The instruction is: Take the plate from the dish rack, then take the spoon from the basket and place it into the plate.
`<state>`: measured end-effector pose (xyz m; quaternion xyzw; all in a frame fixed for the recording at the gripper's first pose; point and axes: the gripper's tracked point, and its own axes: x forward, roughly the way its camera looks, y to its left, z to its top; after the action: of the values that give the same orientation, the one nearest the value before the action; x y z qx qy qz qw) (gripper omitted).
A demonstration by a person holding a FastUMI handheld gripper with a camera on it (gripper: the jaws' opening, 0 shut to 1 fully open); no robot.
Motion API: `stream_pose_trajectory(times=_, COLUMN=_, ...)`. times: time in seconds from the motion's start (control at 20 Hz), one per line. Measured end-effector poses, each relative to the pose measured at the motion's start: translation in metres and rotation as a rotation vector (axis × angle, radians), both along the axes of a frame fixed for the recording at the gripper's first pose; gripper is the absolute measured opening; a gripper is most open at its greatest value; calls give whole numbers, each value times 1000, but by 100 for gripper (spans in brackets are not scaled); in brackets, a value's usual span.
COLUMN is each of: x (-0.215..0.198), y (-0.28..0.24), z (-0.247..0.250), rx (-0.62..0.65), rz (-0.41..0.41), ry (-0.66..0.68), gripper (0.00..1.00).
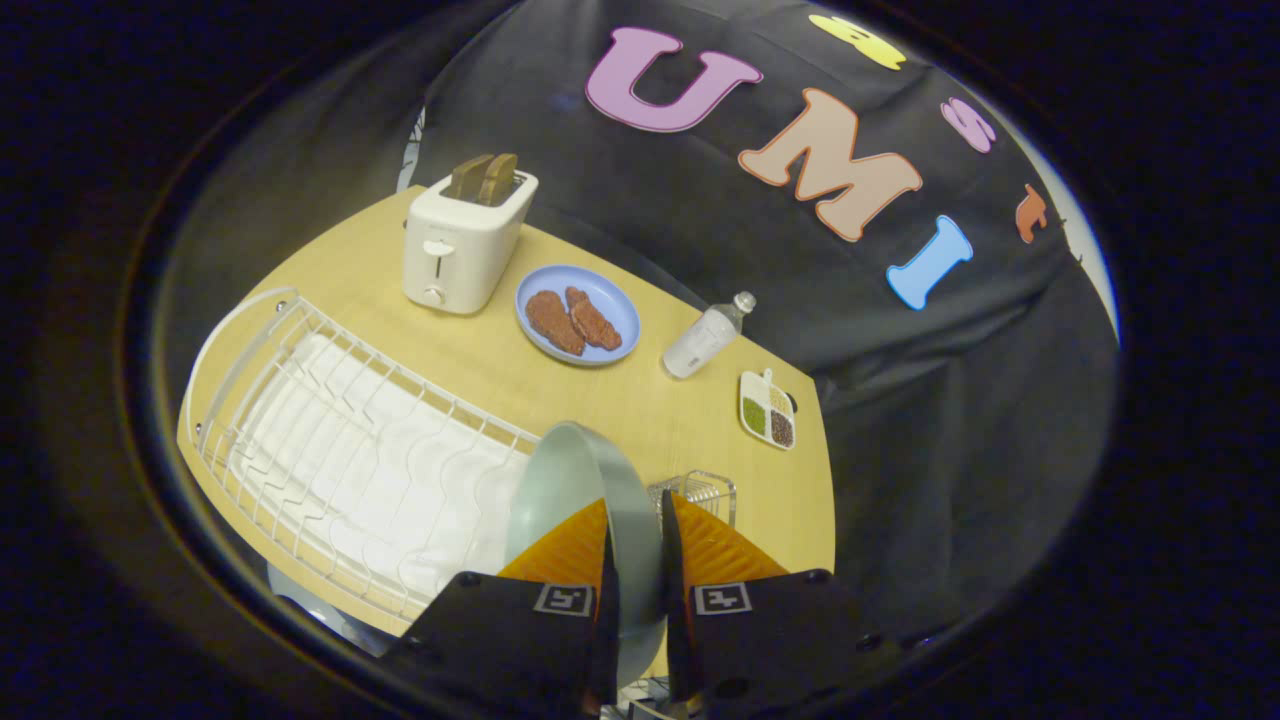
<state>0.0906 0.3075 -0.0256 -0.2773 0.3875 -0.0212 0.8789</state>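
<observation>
A pale grey-green plate [575, 480] stands on edge between my two orange fingers [570, 550], and both pads press on its rim. My gripper [637, 545] is shut on it and holds it up above the table, just past the right end of the white wire dish rack [340, 450]. A small wire basket [700, 492] stands on the table right behind the fingers, partly hidden by the plate and the right finger. I cannot make out a spoon in it.
On the light wooden table [620, 400] beyond the fingers stand a white toaster [462, 240] with bread, a blue plate [578, 315] with two brown pieces of food, a lying plastic bottle [705, 340] and a small divided dish [768, 410].
</observation>
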Motion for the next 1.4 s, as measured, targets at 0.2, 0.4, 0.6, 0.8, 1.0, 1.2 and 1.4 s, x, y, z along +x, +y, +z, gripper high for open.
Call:
stream_pose_trajectory(times=0.2, x=-10, y=2, z=26, rx=73, rz=28, ry=-19, gripper=23)
stream_pose_trajectory(times=0.4, x=-23, y=-3, z=23, rx=277, rz=23, ry=58, gripper=23)
stream_pose_trajectory(times=0.6, x=-36, y=-22, z=19, rx=488, rz=27, ry=121, gripper=23)
stream_pose_trajectory(times=0.8, x=-58, y=-54, z=18, rx=679, rz=38, ry=156, gripper=23)
stream_pose_trajectory(times=1.0, x=-84, y=-97, z=12, rx=828, rz=24, ry=179, gripper=22)
stream_pose_trajectory(times=1.2, x=-111, y=-153, z=-6, rx=892, rz=2, ry=169, gripper=22)
stream_pose_trajectory(times=1.4, x=-136, y=-195, z=-39, rx=971, rz=-41, ry=181, gripper=22)
